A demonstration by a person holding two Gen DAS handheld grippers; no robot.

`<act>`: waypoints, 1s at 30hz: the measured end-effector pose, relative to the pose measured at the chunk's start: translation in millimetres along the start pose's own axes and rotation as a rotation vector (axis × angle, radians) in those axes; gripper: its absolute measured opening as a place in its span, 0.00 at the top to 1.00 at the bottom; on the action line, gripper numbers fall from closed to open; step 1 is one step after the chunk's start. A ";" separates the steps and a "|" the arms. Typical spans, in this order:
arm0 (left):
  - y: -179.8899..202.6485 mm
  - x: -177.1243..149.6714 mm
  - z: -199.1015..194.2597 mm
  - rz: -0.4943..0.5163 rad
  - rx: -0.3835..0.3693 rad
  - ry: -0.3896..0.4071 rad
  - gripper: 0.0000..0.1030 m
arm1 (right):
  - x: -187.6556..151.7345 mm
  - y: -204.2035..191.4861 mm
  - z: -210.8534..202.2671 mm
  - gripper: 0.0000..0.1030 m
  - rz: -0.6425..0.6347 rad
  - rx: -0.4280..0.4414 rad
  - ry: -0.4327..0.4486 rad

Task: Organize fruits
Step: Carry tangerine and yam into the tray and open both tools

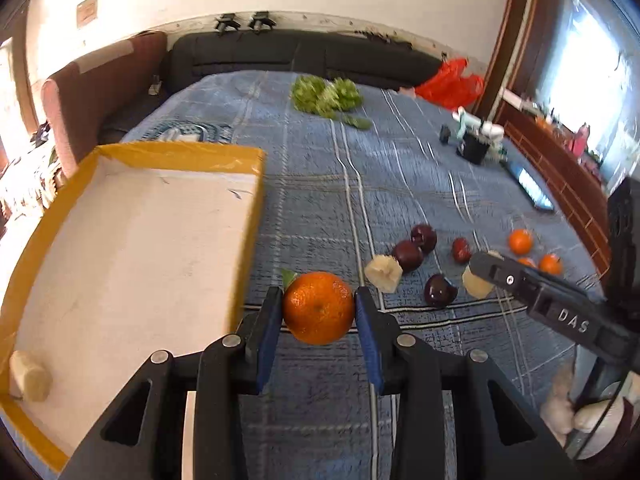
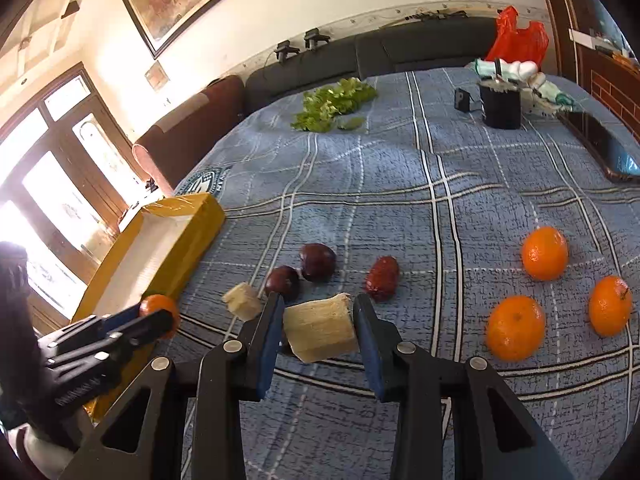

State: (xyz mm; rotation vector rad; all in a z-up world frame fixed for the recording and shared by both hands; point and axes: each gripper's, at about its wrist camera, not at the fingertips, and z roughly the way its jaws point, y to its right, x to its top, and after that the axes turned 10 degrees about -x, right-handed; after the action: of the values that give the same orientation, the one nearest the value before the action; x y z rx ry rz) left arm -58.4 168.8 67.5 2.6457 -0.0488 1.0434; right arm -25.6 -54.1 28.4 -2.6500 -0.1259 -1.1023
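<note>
Fruits lie scattered on a blue plaid bedspread [image 2: 400, 184]: the left tool [image 1: 316, 308] grips a dimpled, round orange [image 1: 319, 307] beside a yellow-rimmed cardboard box [image 1: 256, 184], while the right tool [image 2: 318, 326] clamps a pale, fibrous cut chunk [image 2: 320, 328]; dark plums [image 2: 318, 262] and three glossy oranges [image 2: 516, 328] rest nearby.
</note>
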 end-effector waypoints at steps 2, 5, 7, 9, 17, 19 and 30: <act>-12.2 3.6 -23.0 -0.018 0.025 0.032 0.66 | 1.8 -12.8 -9.2 0.61 -0.014 0.031 0.007; -44.3 8.2 -55.6 -0.053 0.099 0.077 0.65 | 6.7 -46.4 -23.1 0.61 -0.050 0.115 0.001; -69.4 11.4 -65.7 -0.076 0.170 0.078 0.65 | 10.5 -80.5 -28.0 0.61 -0.101 0.173 -0.008; -94.7 13.6 -67.7 -0.105 0.221 0.059 0.65 | 12.1 -116.5 -26.3 0.61 -0.153 0.226 -0.030; -180.8 1.8 -43.2 -0.271 0.285 -0.045 0.65 | -12.4 -226.4 32.7 0.61 -0.323 0.240 -0.167; -189.0 -0.7 -40.0 -0.299 0.276 -0.053 0.65 | -20.0 -242.2 49.1 0.61 -0.362 0.200 -0.184; -191.7 -6.6 -74.1 -0.348 0.226 0.038 0.44 | -34.6 -261.3 55.6 0.46 -0.439 0.157 -0.173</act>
State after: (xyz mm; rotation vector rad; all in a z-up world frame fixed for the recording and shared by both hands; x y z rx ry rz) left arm -85.7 372.6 64.7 2.6914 0.5476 1.0274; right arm -59.5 213.0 21.7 -2.6345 -0.8253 -0.9265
